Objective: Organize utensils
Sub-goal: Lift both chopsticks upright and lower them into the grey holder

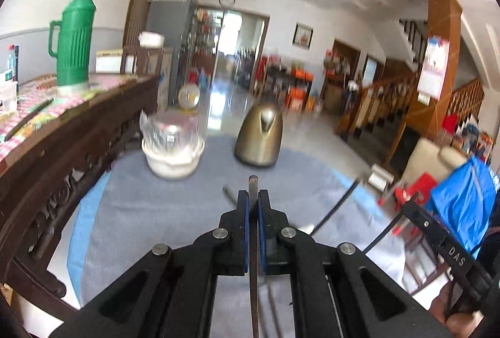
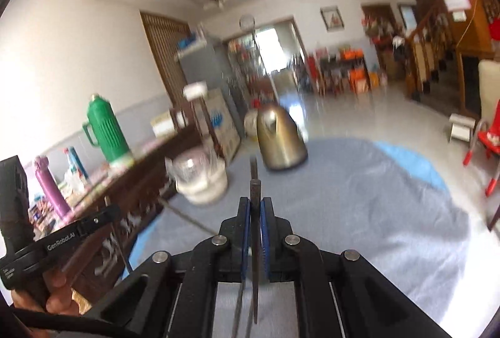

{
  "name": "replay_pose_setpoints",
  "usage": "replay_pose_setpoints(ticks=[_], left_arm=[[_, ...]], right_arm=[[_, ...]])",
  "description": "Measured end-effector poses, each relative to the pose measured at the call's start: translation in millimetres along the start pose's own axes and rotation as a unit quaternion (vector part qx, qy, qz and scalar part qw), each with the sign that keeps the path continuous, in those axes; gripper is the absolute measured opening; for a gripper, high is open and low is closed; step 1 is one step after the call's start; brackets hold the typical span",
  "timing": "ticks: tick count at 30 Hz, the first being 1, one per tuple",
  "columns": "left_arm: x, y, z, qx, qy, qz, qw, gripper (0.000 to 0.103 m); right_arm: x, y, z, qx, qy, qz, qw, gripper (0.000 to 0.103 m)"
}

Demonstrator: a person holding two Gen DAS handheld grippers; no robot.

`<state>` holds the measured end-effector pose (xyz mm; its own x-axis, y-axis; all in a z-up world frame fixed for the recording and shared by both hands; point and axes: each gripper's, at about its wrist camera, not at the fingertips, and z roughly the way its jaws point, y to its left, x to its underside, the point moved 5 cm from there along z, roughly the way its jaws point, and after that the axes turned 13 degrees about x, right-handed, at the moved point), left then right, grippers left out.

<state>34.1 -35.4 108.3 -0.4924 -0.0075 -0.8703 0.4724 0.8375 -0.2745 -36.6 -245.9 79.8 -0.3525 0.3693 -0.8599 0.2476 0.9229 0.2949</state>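
My left gripper (image 1: pixel 253 197) is shut on a thin dark metal utensil (image 1: pixel 253 244) that runs edge-on between the blue pads and sticks out past the tips. My right gripper (image 2: pixel 255 203) is shut on a similar flat dark utensil (image 2: pixel 255 191), its end pointing forward and up. Both are held above a round table with a grey-blue cloth (image 1: pixel 175 213), also in the right wrist view (image 2: pixel 359 197). Another thin dark utensil (image 1: pixel 336 206) crosses the air at the right of the left wrist view. The views are blurred.
On the table stand a white bowl with clear wrapped cups (image 1: pixel 172 144) and a bronze kettle (image 1: pixel 259 136); both show in the right view (image 2: pixel 200 178) (image 2: pixel 279 139). A dark wooden sideboard (image 1: pixel 62 150) with a green thermos (image 1: pixel 73 41) stands left.
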Motion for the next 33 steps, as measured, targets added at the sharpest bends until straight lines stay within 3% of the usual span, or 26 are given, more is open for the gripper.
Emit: replay_pose_setpoints(ticks=[9,18,24,33], left_arm=[[-64.7,-8.7,-1.7,-0.003,-0.130,0.000,0.9916,0.005],[-91.2,-0.7,39.2,-0.054,-0.196,0.006,0.9792,0.005],[-78.3,7.5,79.6,-0.077,-0.186,-0.008,0.9795,0.005],[-46.2,11.9,126.1,-0.072,-0.096,-0.011,0.9927,0.006]], right_arm=[[-59.1,25.3,-25.6,0.022,-0.128,0.006,0.992,0.007],[-77.0,58.7,-3.0,0.040,-0.163,-0.009,0.986,0.007],[-57.0,62.6,20.6,0.056,-0.138,-0.026,0.988,0.007],[-38.5,48.6,32.2,0.054,-0.101,-0.030,0.993,0.007]])
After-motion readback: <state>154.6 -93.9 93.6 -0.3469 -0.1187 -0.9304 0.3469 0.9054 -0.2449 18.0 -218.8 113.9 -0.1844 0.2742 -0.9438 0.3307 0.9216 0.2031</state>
